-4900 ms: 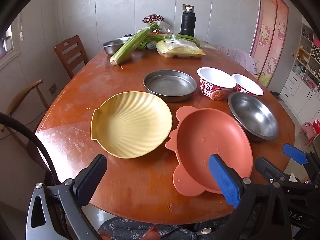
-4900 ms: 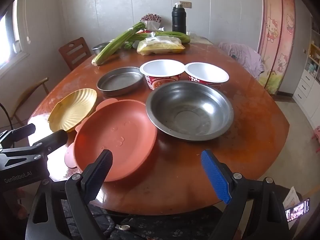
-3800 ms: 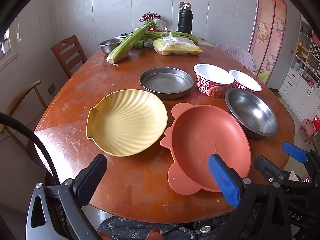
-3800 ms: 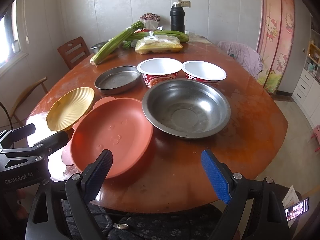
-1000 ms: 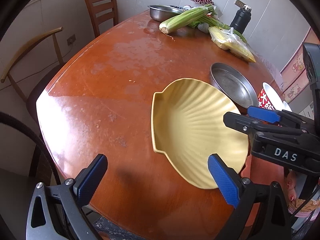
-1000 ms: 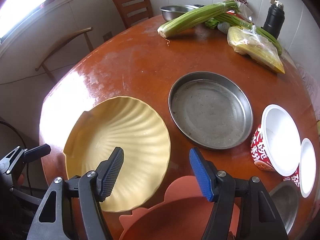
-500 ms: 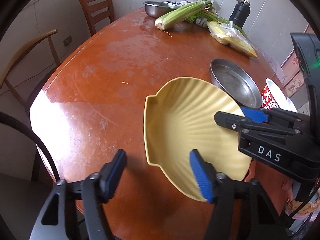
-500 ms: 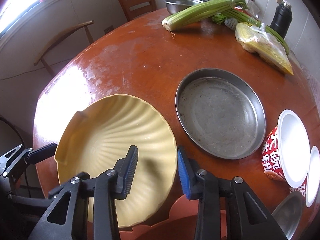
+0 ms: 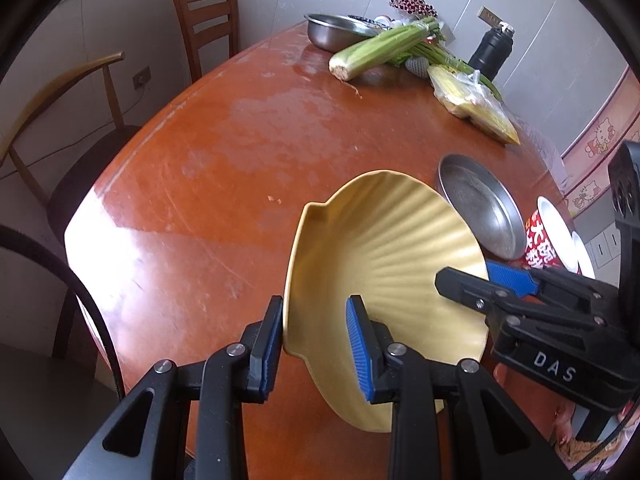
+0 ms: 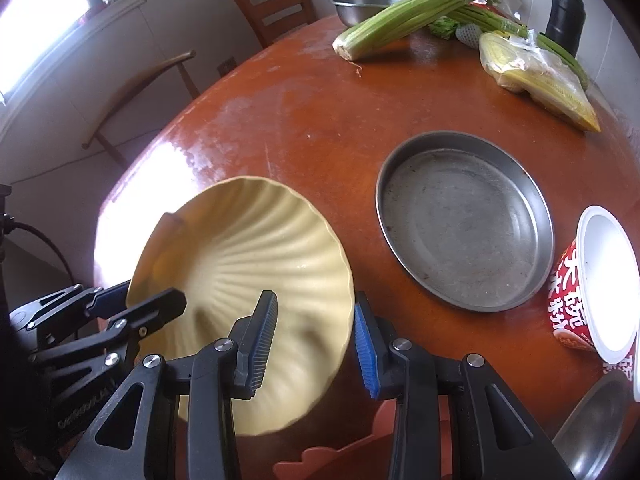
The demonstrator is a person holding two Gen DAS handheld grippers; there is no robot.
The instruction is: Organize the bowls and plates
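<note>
A yellow shell-shaped plate [image 9: 384, 264] is held between both grippers, lifted and tilted above the table. My left gripper [image 9: 316, 344] is shut on its left rim. My right gripper [image 10: 316, 338] is shut on its right rim; the plate also shows in the right wrist view [image 10: 244, 256]. The right gripper shows at the right of the left wrist view [image 9: 508, 276], and the left gripper at the lower left of the right wrist view [image 10: 132, 304]. A shallow steel plate [image 10: 464, 220] lies behind. The edge of an orange plate [image 10: 340, 460] shows below.
Two red-and-white paper bowls [image 10: 592, 284] and a steel bowl [image 10: 592, 428] stand at the right. Celery [image 10: 404, 16], a bagged yellow food [image 10: 540, 76], a black flask [image 10: 564, 12] and another steel bowl [image 9: 340, 30] sit at the back. Wooden chairs [image 9: 208, 24] stand at the left.
Both grippers closed on the yellow plate's opposite rims. The plate rose off the table and tilted.
</note>
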